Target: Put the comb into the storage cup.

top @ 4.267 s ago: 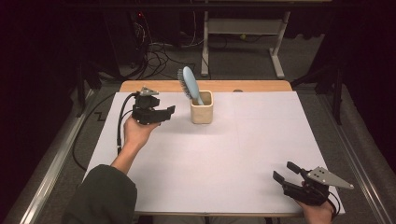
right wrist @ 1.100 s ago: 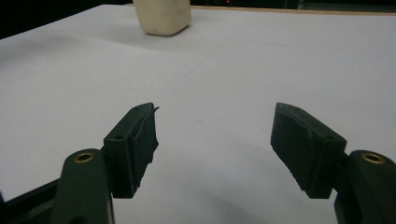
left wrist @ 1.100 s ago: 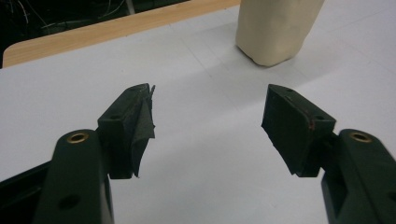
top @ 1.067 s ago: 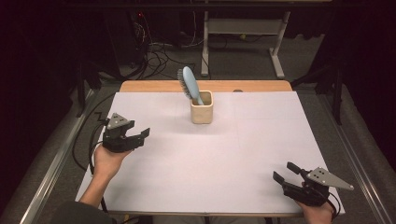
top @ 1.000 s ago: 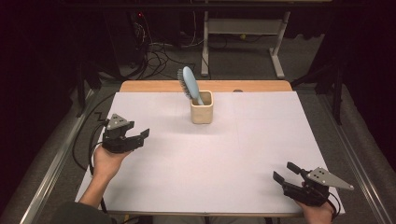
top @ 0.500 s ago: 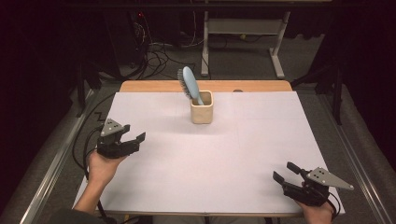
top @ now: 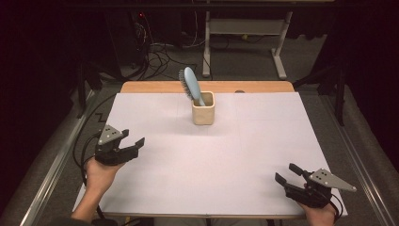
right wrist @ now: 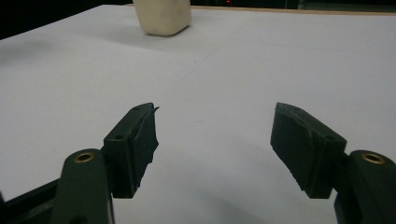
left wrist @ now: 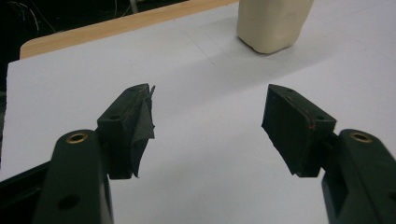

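Observation:
A cream square cup (top: 203, 108) stands at the back middle of the white table sheet (top: 226, 155), with a light blue hairbrush (top: 189, 84) leaning out of it to the left. My left gripper (top: 132, 138) hovers over the sheet's left side, well in front of the cup, open with nothing between its jaws. In the left gripper view the gripper (left wrist: 208, 114) has the cup (left wrist: 273, 23) ahead at the upper right. My right gripper (top: 286, 173) rests at the front right corner, open and empty. The right gripper view has the gripper (right wrist: 215, 126) facing the distant cup (right wrist: 162, 16).
A strip of bare wooden tabletop (top: 155, 87) runs along the sheet's far edge. Beyond it on the dark floor lie tangled cables (top: 157, 49) and a white desk frame (top: 244, 33). A metal rail (top: 47, 174) runs along the left side.
My left hand has drawn back from beside the cup toward the front left of the table, gripper still open. The right gripper, the cup and the brush have not moved.

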A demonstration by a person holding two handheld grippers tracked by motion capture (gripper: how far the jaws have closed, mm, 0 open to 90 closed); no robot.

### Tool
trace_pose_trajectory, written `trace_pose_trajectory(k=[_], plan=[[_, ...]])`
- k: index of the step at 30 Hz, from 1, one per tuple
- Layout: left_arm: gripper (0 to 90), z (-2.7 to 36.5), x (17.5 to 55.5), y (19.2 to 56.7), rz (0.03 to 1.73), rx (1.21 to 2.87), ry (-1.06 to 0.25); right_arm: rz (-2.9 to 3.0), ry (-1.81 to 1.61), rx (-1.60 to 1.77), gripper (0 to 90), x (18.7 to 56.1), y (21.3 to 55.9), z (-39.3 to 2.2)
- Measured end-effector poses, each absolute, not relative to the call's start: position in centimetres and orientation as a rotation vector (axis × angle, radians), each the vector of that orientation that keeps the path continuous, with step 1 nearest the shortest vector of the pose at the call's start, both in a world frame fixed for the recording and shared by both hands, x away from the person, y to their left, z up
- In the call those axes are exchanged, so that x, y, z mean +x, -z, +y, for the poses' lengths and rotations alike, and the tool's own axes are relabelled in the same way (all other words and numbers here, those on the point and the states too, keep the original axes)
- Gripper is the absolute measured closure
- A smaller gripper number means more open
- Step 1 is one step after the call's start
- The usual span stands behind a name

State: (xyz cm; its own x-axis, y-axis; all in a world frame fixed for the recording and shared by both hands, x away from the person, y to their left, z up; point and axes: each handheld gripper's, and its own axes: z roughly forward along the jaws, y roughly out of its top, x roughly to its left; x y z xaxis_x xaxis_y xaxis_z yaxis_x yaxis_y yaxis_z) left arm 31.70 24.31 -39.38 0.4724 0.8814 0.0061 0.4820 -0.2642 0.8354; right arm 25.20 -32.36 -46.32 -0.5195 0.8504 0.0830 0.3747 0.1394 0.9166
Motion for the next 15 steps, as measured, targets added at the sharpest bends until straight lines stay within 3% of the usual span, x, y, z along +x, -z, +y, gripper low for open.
trace_pose_trajectory(k=[15], plan=[[33.6, 25.1, 30.5, 40.5, 1.149, 1.876, -0.608, 1.96, -1.362, 1.173, 32.1, 25.2, 46.3, -32.3]])
